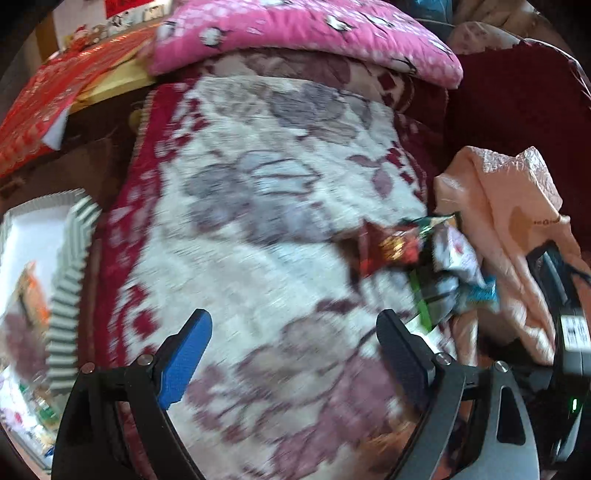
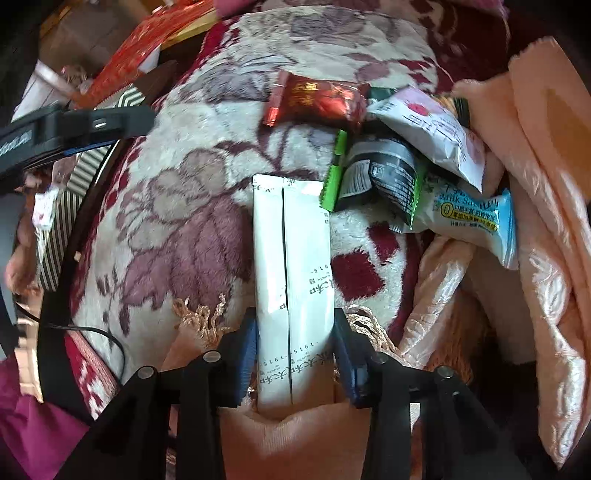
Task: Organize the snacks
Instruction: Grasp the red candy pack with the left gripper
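Now right gripper (image 2: 295, 339) clamps flat white sachet (image 2: 291, 258), plush blanket (image 2: 177, 192)

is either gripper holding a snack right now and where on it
The right hand-held gripper clamps the long white packet across its near end. The left hand-held gripper is open and empty.

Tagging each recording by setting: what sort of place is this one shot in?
Most likely a bedroom or living room at home, working on a bed or sofa. The snack packets lie on a plush floral blanket, a pink quilted cushion sits behind it, and peach bedding is bunched alongside.
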Demonstrator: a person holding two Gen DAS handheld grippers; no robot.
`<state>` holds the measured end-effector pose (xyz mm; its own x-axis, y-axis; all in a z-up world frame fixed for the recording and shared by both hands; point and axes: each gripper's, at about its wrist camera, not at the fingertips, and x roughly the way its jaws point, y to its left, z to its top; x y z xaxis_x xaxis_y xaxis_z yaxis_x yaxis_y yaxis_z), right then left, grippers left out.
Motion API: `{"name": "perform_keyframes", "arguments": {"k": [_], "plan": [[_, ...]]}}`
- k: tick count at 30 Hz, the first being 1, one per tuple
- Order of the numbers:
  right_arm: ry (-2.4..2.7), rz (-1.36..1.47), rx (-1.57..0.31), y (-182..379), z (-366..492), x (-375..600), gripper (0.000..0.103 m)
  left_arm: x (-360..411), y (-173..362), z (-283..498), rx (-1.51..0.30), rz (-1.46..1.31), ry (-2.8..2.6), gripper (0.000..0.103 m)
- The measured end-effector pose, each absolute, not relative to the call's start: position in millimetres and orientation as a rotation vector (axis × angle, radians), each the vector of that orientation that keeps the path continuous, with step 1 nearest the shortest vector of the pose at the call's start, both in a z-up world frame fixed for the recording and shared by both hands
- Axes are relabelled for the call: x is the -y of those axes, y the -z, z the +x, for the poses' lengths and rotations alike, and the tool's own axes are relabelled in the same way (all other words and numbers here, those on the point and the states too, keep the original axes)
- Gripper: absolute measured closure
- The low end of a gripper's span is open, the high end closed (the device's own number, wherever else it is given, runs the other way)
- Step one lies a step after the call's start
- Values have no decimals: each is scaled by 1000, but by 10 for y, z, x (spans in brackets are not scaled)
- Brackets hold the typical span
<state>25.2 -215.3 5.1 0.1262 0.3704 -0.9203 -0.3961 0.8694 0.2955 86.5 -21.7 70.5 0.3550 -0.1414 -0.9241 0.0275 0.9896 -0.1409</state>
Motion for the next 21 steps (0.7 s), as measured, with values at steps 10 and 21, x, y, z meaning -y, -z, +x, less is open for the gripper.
{"name": "perform_keyframes", "arguments": {"k": [10, 21], "plan": [[-501, 102, -1334, -61, 338, 2612, 38, 837, -394, 1425, -1266, -112, 111, 13], [-504, 97, -1314, -46, 422, 2514, 38, 1020, -238, 1577, -1275, -111, 182, 52]]}}
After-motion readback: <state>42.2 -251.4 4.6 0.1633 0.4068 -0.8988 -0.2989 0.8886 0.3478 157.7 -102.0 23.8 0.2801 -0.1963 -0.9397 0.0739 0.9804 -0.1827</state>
